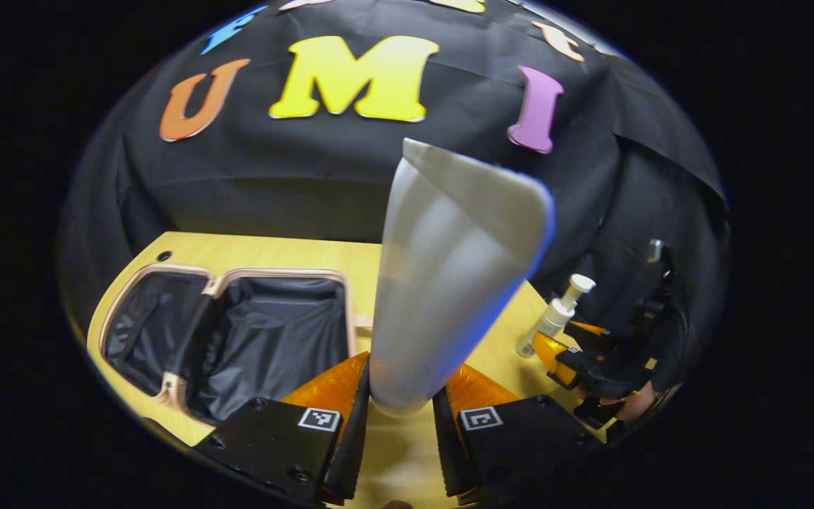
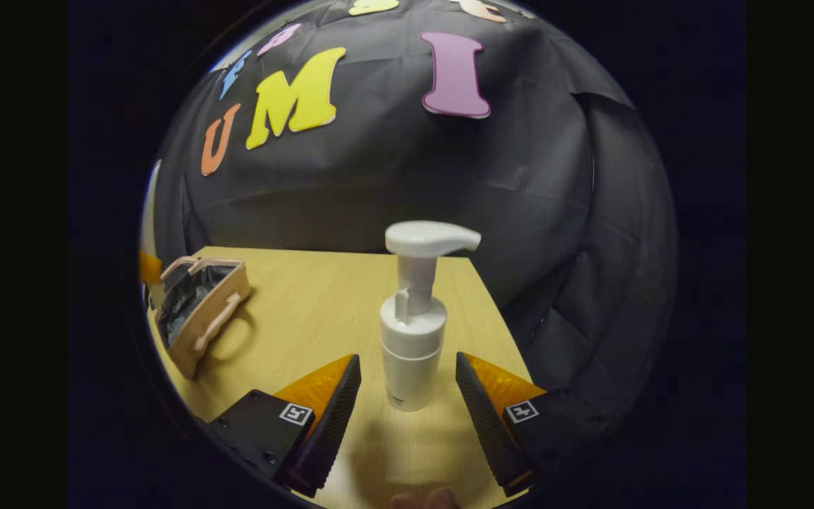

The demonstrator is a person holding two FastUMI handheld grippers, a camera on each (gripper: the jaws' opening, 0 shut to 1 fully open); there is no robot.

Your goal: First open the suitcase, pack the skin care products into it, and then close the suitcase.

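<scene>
The left gripper is clamped on a large white squeeze tube, held upright with its flat crimped end at the top, above the pale wooden table. To its left the small pinkish-beige suitcase lies wide open on the table, both halves showing black fabric lining.

In the right gripper view, the right gripper has its fingers spread apart on either side of a white pump bottle that stands upright on the table; neither finger touches it. The open suitcase sits well off to the left near the table's edge. From the left gripper view, the right gripper sits just beside the pump bottle.
</scene>
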